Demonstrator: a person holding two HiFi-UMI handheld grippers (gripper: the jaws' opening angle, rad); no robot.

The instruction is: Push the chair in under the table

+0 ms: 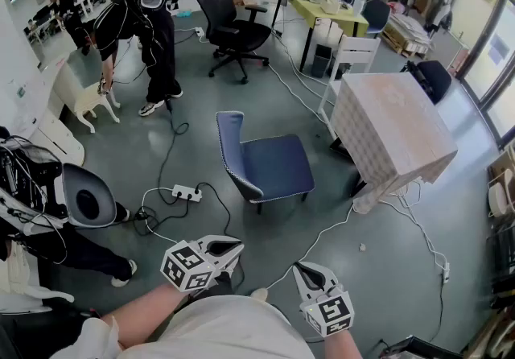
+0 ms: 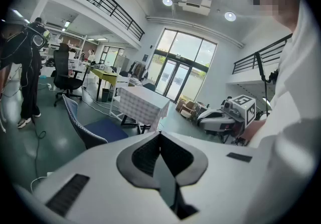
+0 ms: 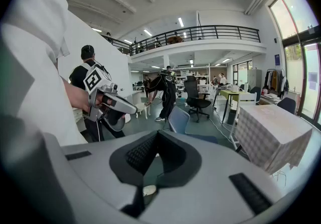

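1. The chair [image 1: 269, 164] stood on the open floor [image 1: 386, 269], not yet under the surface [image 1: 394, 132]; a strip of bare floor lay between its seat and the cloth-hung side
2. Its seat faced the surface, and its backrest [image 1: 231, 144] was on the side away from it
3. The left claw [image 1: 232, 248] and the right claw [image 1: 299, 267] were both closed tight with nothing between the jaws; they were held low, just in front of the person's body and well apart from the chair
4. By my reading the push had not begun, and the step in hand was the approach
5. The next move would call for walking round to the backrest side, setting the closed claws against the backrest's upper edge, and driving the chair straight toward the surface until the seat slid beneath the cloth
6. A white cable [image 1: 322, 237] crossed the floor near the chair's legs toward the surface, and a power strip [image 1: 187, 192] lay on the backrest side; a leg might snag, so the push would need to be slow and kept in line
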